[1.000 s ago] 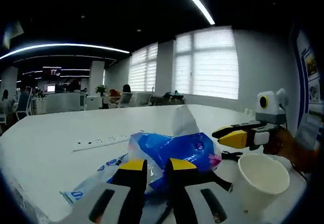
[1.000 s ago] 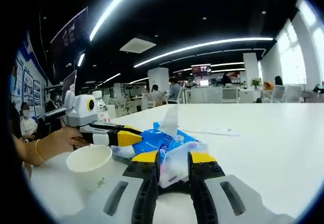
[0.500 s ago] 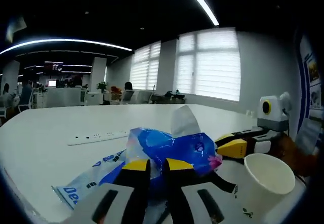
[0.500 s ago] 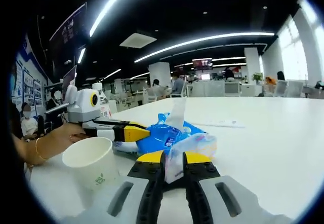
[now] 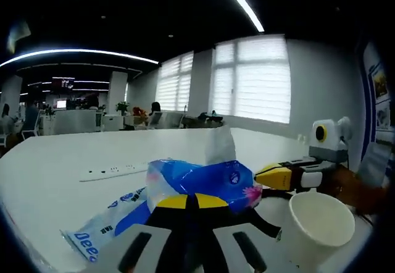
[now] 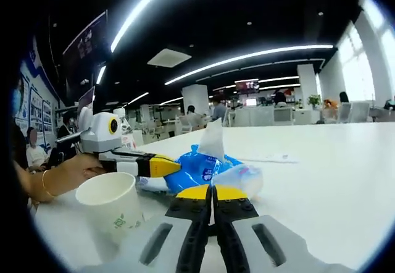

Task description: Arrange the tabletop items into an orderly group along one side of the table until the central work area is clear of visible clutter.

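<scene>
A blue plastic tissue pack (image 5: 197, 179) with a white tissue sticking up lies on the white table (image 5: 49, 186). My left gripper (image 5: 192, 199) is shut on its near edge. In the right gripper view, my right gripper (image 6: 213, 191) is shut on the clear end of the tissue pack (image 6: 203, 165). The right gripper (image 5: 271, 176) enters the left gripper view from the right, its yellow tip at the pack's end. The left gripper (image 6: 162, 165) meets the pack's other end in the right gripper view. A white paper cup (image 5: 318, 217) stands upright beside the pack, seen too as the cup (image 6: 111, 202).
A flat blue-and-white printed wrapper (image 5: 102, 235) lies partly under the pack. A white power strip (image 5: 117, 171) lies farther out on the table, also visible as the power strip (image 6: 271, 157). A hand (image 6: 62, 174) holds the left gripper. Desks and seated people fill the room behind.
Both grippers have shut: a second ago each pair of jaws stood apart around the pack's wrapper, now both are closed on it. The cup and power strip have stayed put.
</scene>
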{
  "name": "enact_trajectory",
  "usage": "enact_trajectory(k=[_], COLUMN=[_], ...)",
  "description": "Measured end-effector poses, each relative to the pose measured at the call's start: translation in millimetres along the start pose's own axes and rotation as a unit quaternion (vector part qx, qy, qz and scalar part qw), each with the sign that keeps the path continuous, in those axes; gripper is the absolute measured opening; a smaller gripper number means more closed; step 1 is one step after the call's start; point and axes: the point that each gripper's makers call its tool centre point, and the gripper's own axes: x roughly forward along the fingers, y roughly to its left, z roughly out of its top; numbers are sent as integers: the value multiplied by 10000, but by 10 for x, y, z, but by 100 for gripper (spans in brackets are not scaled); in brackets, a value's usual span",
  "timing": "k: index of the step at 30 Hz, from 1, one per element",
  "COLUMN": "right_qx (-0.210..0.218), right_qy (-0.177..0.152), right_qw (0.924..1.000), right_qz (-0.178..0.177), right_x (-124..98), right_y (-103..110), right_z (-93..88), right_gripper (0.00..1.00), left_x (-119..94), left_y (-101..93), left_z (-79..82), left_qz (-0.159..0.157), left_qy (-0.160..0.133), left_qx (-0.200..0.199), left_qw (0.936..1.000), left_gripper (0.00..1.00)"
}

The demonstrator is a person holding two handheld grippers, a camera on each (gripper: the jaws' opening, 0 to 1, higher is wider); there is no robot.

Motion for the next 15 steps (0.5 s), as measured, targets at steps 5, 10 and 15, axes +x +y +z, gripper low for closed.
enact_trajectory(k=[5,10,15], right_qx=[-59,-76,15], right_qy=[45,249,338], right_qw=[10000,9995,9988], right_qz=[-33,-163,-349], right_x=[1,-20,-13], right_y=[-21,-52,-129], right_z=[-7,-93,-117], right_gripper=[0,7,25], left_x=[3,11,12], left_y=[-14,-16,-10], left_z=[5,-68,-74], left_qz=[3,-29,-29], left_qy=[-10,66,73], left_qx=[71,-68,-108], left_qw=[10000,10000,9999], left_gripper=[0,0,0])
